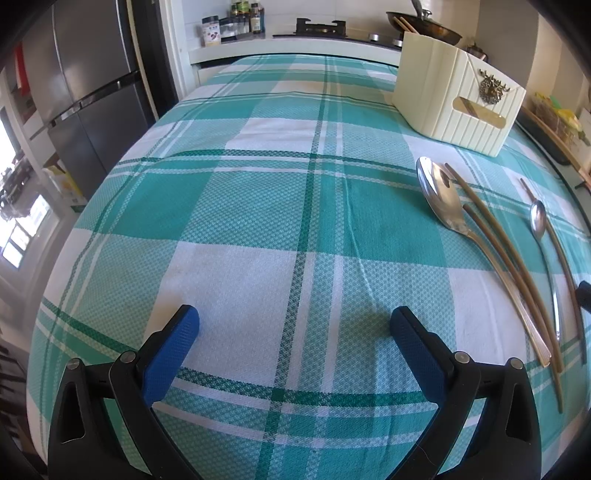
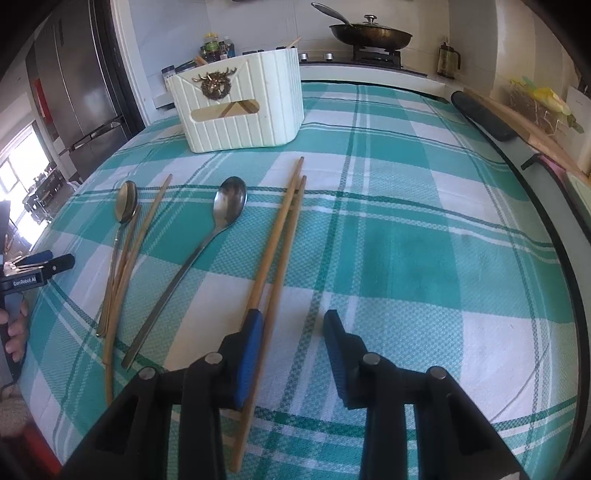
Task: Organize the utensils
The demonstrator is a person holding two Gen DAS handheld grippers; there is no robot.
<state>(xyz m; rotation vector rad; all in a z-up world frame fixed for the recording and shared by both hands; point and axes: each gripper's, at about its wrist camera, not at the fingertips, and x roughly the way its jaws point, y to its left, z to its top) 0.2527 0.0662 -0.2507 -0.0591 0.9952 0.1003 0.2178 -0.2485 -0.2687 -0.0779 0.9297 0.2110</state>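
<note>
A cream ribbed utensil holder stands at the far side of the checked tablecloth; it also shows in the left wrist view. A pair of light wooden chopsticks lies in front of my right gripper, which is open, one chopstick running just inside its left finger. A silver spoon lies to their left, then a gold-handled spoon with darker chopsticks. My left gripper is open and empty over bare cloth, left of the large spoon and small spoon.
A green and white checked tablecloth covers the table. A stove with a lidded pan and spice jars stand behind. A dark fridge is at the left. A black mat and cutting board lie along the right edge.
</note>
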